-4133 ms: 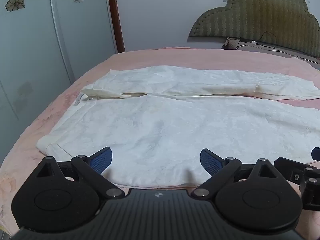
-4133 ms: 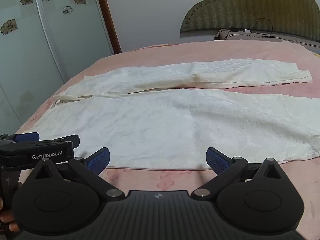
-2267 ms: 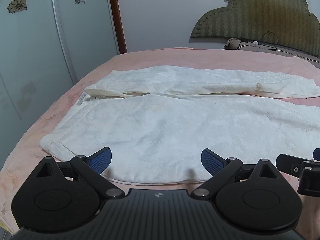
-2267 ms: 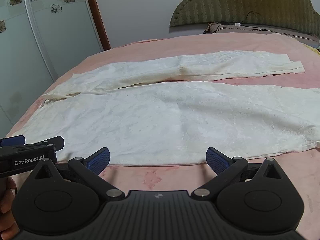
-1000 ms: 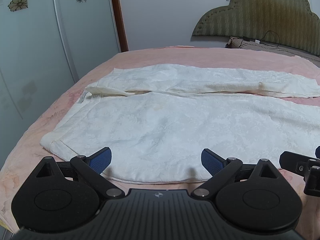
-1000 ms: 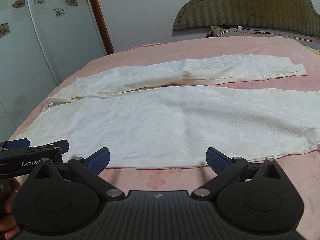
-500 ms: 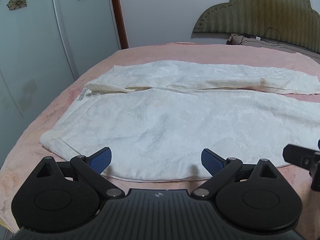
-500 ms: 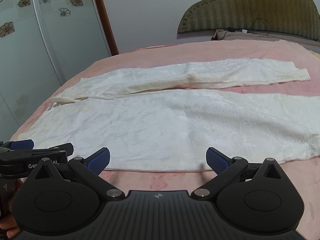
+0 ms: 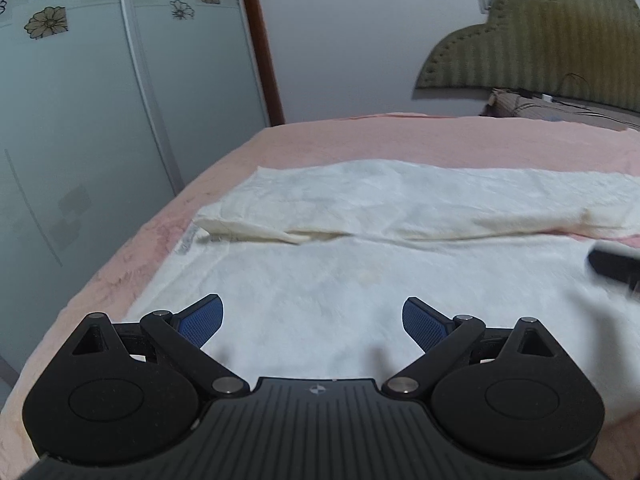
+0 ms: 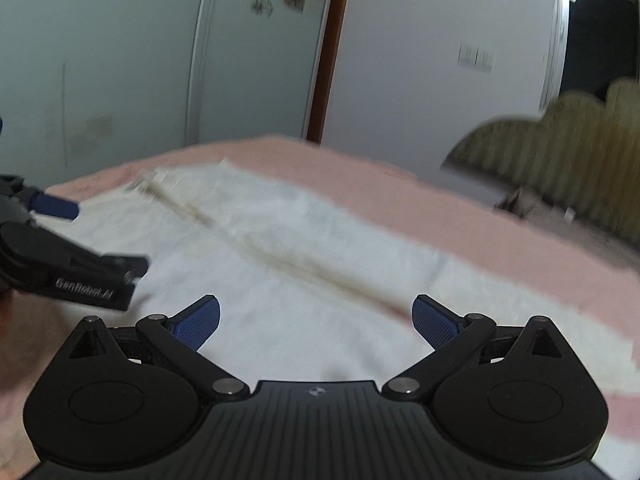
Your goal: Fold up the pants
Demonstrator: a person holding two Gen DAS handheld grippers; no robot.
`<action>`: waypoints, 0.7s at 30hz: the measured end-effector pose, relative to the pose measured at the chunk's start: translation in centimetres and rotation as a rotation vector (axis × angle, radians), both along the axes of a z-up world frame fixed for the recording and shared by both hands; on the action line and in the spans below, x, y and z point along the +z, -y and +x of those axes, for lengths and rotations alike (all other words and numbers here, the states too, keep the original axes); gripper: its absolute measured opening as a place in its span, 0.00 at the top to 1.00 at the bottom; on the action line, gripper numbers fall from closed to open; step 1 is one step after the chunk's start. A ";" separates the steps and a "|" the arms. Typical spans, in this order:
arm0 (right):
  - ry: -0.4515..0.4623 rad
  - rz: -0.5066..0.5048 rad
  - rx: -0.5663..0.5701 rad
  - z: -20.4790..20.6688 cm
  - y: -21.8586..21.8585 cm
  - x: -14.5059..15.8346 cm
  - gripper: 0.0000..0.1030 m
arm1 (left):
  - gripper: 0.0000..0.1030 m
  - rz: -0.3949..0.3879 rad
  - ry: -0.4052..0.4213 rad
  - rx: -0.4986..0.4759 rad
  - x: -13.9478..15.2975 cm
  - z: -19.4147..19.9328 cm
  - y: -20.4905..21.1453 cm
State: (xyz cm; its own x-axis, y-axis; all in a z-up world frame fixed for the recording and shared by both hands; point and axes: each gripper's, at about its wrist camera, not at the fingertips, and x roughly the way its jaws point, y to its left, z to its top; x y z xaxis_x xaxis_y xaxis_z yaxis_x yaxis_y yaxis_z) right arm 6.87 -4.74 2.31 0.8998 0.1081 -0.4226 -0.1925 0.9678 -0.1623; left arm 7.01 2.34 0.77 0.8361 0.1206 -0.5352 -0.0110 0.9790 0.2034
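White pants [image 9: 360,264] lie spread flat on a pink bed, waist at the left, both legs running right. My left gripper [image 9: 312,320] is open and empty, over the near leg close to the waist. My right gripper [image 10: 316,322] is open and empty, over the near leg; this view is blurred. The pants [image 10: 280,248] run diagonally there. The left gripper's body [image 10: 68,272] shows at the left edge of the right wrist view. A dark blurred part of the right gripper [image 9: 612,266] shows at the right edge of the left wrist view.
The pink bedspread [image 9: 400,140] covers the bed. A padded green headboard [image 9: 540,52] stands at the far right. A frosted wardrobe with flower decals [image 9: 100,100] lines the left side, close to the bed's edge. Pillows and a cable [image 9: 540,104] lie by the headboard.
Both grippers moved forward over the pants. The right gripper swung left and turned sharply, so its view is blurred and the left gripper is now close at its left.
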 end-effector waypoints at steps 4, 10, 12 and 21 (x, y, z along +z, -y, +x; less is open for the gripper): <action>0.200 -0.025 0.031 3.0 1.0 1.1 0.00 | 0.04 0.013 0.019 0.049 -0.6 3.1 -0.9; -0.066 -0.131 0.149 14.7 1.8 -0.7 0.00 | 0.04 0.009 -0.008 0.072 -2.9 5.8 -1.6; -0.109 -0.053 0.173 18.1 2.3 -0.5 0.00 | 0.04 0.020 -0.024 0.066 -3.9 6.2 -1.6; -0.237 0.105 0.279 31.0 0.1 -2.5 0.00 | 0.01 0.057 -0.024 0.038 -6.0 6.2 -0.8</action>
